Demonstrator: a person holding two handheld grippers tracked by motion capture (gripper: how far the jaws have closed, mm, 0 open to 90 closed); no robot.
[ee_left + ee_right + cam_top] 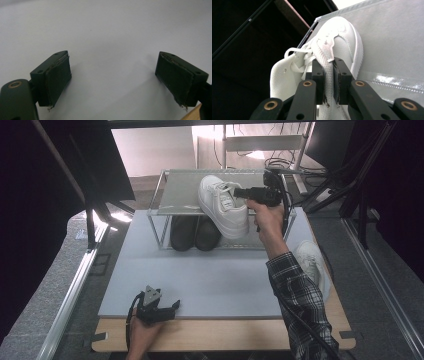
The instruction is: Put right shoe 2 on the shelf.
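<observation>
In the high view, the right claw (239, 193) holds a white sneaker (222, 206) at its collar, the shoe lying on the top shelf of a wire rack (170, 195) at the far side of the table (200, 280), its heel overhanging the near edge. 2 dark shoes (194, 233) sit on the lower shelf, and a second white sneaker (311, 262) lies on the table at the right, partly behind the sleeve. The left claw (176, 306) rests at the near edge of the table. In the left gripper view, that claw (112, 77) stands wide with nothing between its pads, over the pale mat. In the right gripper view, the right claw (329, 77) is pinched narrow on the sneaker's tongue (327, 62). The sneaker (342, 42) looks light, with a stiff sole but a soft upper; the tongue is floppy fabric, so the shoe would likely dangle and swing. A firmer hold would probably be the heel collar.
</observation>
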